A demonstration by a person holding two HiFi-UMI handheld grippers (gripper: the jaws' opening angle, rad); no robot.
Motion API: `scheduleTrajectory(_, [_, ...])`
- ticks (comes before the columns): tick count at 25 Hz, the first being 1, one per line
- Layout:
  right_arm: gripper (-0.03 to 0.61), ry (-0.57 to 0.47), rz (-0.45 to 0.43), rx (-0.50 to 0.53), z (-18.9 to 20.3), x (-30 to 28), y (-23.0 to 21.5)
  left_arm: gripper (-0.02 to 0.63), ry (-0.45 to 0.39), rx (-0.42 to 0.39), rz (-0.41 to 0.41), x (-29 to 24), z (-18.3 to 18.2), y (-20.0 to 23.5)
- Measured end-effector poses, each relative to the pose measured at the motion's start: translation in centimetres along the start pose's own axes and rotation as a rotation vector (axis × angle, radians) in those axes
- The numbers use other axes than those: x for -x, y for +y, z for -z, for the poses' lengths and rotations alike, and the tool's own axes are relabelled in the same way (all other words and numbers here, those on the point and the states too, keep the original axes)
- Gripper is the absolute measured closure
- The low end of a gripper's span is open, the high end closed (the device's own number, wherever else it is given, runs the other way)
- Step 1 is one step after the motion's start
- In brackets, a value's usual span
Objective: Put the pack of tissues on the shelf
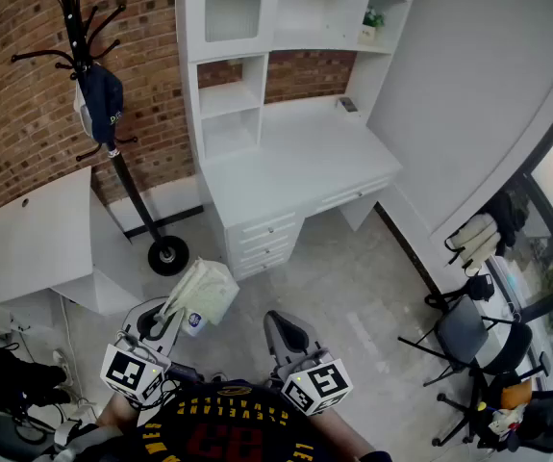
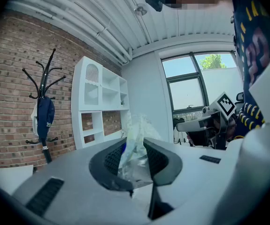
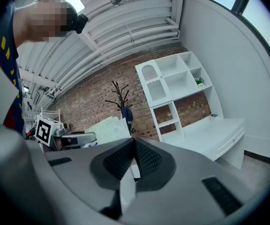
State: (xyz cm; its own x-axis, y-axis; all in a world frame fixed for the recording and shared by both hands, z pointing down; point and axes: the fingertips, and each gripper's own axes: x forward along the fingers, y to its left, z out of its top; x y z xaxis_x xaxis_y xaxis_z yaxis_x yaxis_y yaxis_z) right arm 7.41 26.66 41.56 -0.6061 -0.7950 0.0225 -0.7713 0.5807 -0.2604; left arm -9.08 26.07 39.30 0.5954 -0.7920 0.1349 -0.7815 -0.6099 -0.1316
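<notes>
- A left gripper (image 1: 167,316) is clenched on the clear wrapper of a pack of tissues (image 1: 204,292). The pack hangs in the air over the floor at 1 o'clock from that gripper, well apart from the furniture.
- In the left gripper view, the crinkled plastic stands up between the dark ribbed pads (image 2: 112,159), which pinch its lower part.
- The right gripper (image 1: 284,327) is held at 3 o'clock from the left one, its jaws pressed together on nothing.
- At 12 o'clock from both tools stands a white desk (image 1: 295,162). A small dark object (image 1: 348,105) lies near its back edge, and its drawers (image 1: 262,239) face the person.
- A white shelf unit (image 1: 233,85) rises from the back of the desk, with a small potted plant (image 1: 371,19) in an upper compartment at 1 o'clock.
- A red brick wall (image 1: 16,85) runs behind and shows through the open backs of the lower compartments.
- At 11 o'clock a black coat rack (image 1: 113,152) carries a dark blue item (image 1: 101,94). Its round base rests on the pale grey floor (image 1: 353,277).
- A white table (image 1: 26,229) sits at 9 o'clock.
- Dark chairs (image 1: 464,330) crowd the 4 o'clock corner.
- The left gripper view shows a tall window (image 2: 186,86) in the far wall, with daylight and green leaves outside, under a white slatted ceiling (image 2: 106,18).
</notes>
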Motion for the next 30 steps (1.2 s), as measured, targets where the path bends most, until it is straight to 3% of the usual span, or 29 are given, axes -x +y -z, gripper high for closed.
scheduleTrajectory(13, [0.571, -0.028, -0.004, -0.031, -1.1, 1.8, -2.3, 0.560, 0.010, -0.016, -0.006, -1.7, -0.6, -1.9])
scheduleTrajectory(25, [0.571, -0.031, 0.050, -0.102, -0.8, 7.5, -8.6, 0.560, 0.007, -0.034, -0.032, -6.0, -1.8, -6.2])
scheduleTrajectory(30, [0.571, -0.019, 0.056, -0.138, -0.2, 8.2, -10.3, 0.560, 0.037, -0.043, -0.068, -6.7, -1.5, -5.8])
